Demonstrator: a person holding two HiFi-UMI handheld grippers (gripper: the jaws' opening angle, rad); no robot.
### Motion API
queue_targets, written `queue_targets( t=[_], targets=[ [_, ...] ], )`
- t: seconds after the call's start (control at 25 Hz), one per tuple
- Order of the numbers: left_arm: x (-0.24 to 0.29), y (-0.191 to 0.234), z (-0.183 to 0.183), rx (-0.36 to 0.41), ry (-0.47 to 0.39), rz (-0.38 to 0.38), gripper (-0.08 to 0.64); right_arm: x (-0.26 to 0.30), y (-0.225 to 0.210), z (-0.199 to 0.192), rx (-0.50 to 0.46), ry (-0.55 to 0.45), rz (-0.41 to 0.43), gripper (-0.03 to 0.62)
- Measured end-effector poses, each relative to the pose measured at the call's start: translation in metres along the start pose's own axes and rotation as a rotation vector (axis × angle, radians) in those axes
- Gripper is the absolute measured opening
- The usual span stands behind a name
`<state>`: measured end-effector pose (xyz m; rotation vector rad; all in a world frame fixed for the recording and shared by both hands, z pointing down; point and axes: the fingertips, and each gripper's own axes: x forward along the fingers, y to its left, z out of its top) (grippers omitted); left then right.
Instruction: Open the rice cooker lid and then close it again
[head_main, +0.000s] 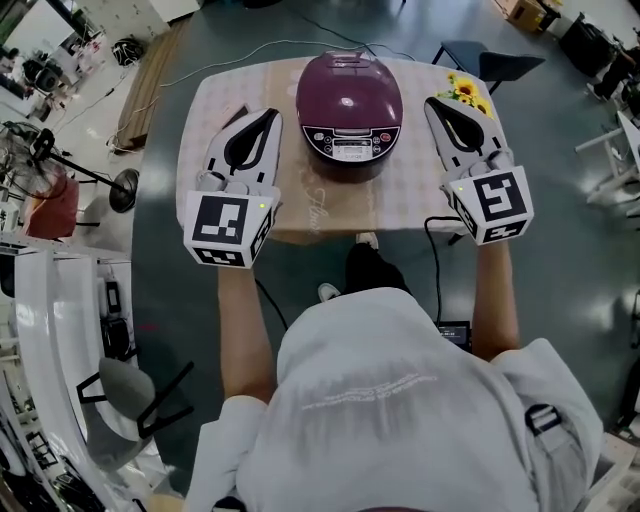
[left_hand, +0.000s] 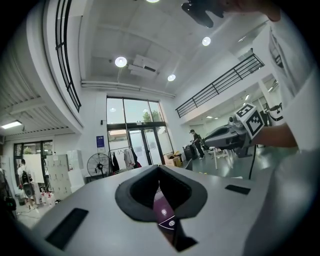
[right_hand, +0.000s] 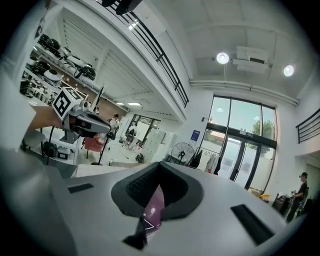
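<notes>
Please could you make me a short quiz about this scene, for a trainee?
1. True or false: the lid of the dark purple round rice cooker is open.
2. Fill in: the jaws of the left gripper and the right gripper are both ____.
3. Which gripper is nearer the yellow flowers? A left; B right.
Key: 1 false; 2 shut; 3 B.

The rice cooker (head_main: 349, 115) is occupying the centre of the table (head_main: 330, 215). Bare cloth is lying open at its 6 o'clock. Narrow lanes are running at 9 and 3 o'clock, where the left gripper (head_main: 266, 114) and right gripper (head_main: 436, 103), jaws together, are flanking it. Sunflowers (head_main: 467, 93) are crowding the 2 o'clock corner, just beside the right gripper.
</notes>
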<state>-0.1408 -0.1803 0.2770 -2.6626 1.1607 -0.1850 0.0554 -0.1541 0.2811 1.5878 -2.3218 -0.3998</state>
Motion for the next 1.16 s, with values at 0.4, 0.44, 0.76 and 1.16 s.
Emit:
queue_targets(
  t=[0.4,0.44,0.76,1.16],
  targets=[
    [-0.004,0.006,-0.002,-0.012,0.008,0.005,0.015,0.009,0.01,-0.002,-0.007,0.016,0.028,0.025],
    [-0.004,0.006,-0.003,-0.013,0.008,0.005,0.015,0.01,0.01,-0.003,-0.005,0.016,0.031,0.025],
    [-0.002,0.005,-0.012,-0.022,0.025,0.0,0.017,0.015,0.015,-0.009,0.005,0.03,0.049,0.025],
    [0.007,0.003,-0.026,-0.037,0.062,-0.017,0.017,0.023,0.02,-0.023,0.016,0.069,0.081,0.025]
  ],
)
